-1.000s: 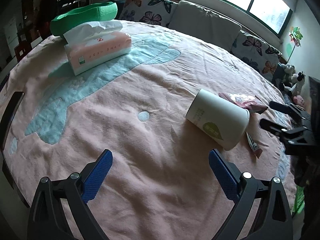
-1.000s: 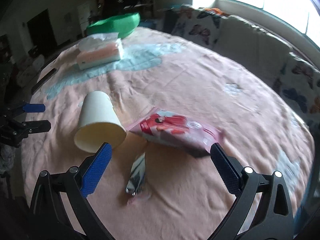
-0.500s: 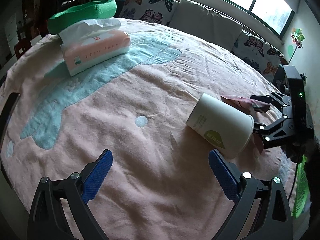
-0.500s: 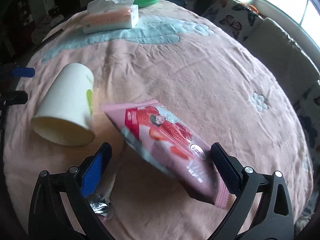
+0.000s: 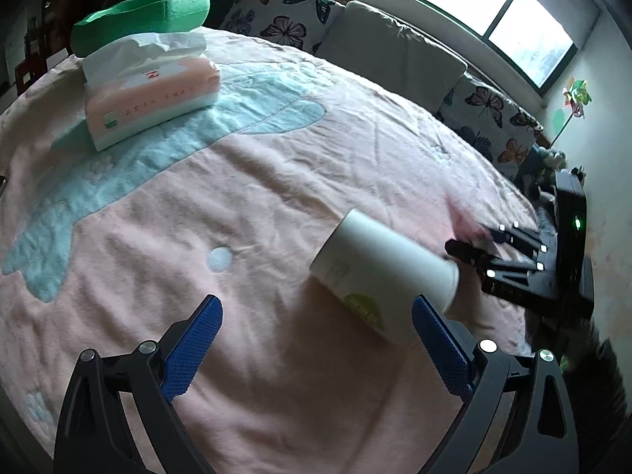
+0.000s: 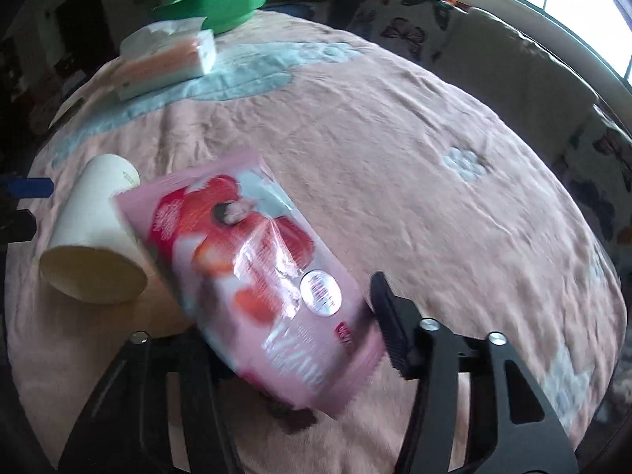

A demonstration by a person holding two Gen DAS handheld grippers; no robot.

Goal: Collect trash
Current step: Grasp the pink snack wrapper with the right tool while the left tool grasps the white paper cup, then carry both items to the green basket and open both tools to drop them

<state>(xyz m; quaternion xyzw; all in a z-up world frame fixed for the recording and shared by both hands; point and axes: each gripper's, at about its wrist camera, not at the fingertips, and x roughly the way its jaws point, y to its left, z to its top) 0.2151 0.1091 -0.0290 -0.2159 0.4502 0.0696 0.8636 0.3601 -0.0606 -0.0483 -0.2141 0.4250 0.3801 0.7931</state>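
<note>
- Since the right gripper [image 6: 308, 339] has its jaws pinched in on the pink snack wrapper [image 6: 252, 276], that's the piece of trash in play; the pack sits between the fingers at about 6 o'clock in the right wrist view, its far end tilting up toward 10 o'clock.
- Looks like crinkly, glossy film to me, so super light, floppy and kinda slippery. I'd grab near the sealed end or mid-body, not a loose corner, or it could slide out.
- Just past it at 9 o'clock lies the paper cup [image 6: 93, 245] on its side, mouth facing the camera. Light and easy to crush, so squeeze it gently across the wall.
- The left gripper [image 5: 316, 343] is spread wide and holds nothing, with the cup at roughly 1 o'clock just ahead of its right finger.
- Further out on the pink blanket [image 5: 316, 166]: a tissue pack [image 5: 150, 94] at 11 o'clock, and behind it a green basin [image 5: 138, 19], possibly the drop spot.
</note>
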